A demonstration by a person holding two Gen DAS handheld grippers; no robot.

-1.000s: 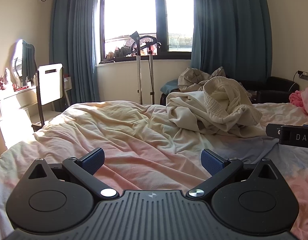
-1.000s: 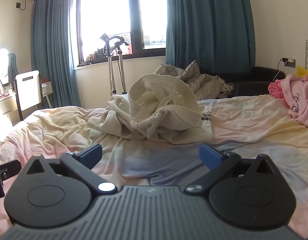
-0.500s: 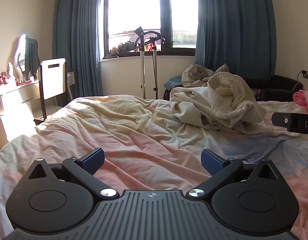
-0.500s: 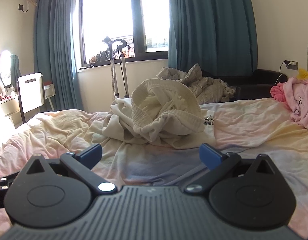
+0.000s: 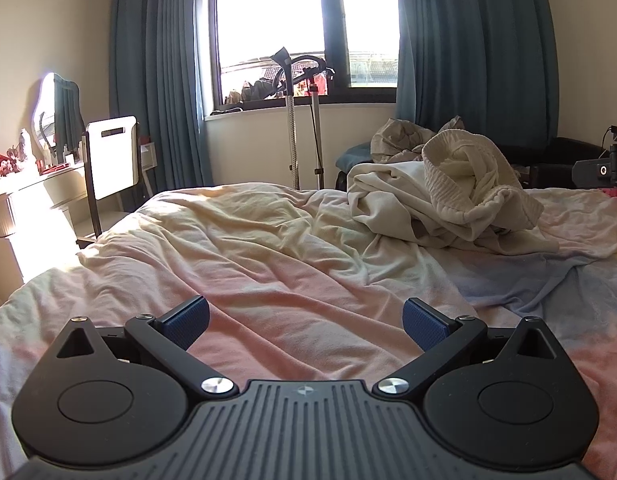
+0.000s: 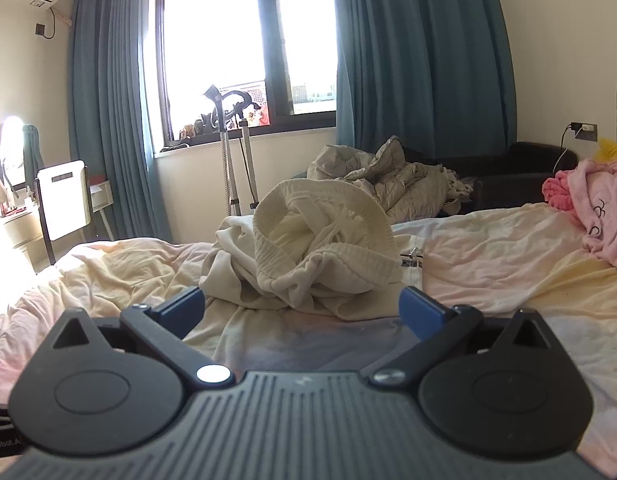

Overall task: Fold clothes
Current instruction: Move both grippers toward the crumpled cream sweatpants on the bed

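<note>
A crumpled cream garment (image 5: 460, 196) with a ribbed waistband lies in a heap on the bed; it also shows in the right wrist view (image 6: 320, 248). My left gripper (image 5: 304, 320) is open and empty, above the pink sheet, well short and left of the heap. My right gripper (image 6: 302, 308) is open and empty, close in front of the heap, not touching it. The right gripper's body shows at the right edge of the left wrist view (image 5: 600, 168).
The bed (image 5: 268, 264) has a rumpled pink and yellow sheet. A pink garment (image 6: 596, 208) lies at the right. A quilted blanket (image 6: 392, 184) lies on a dark sofa behind. A white chair (image 5: 112, 156), dressing table and a stand (image 5: 292, 120) stand by the window.
Both grippers have risen and moved toward the cream heap, which now looks larger in the right wrist view. The jaws stayed open.
</note>
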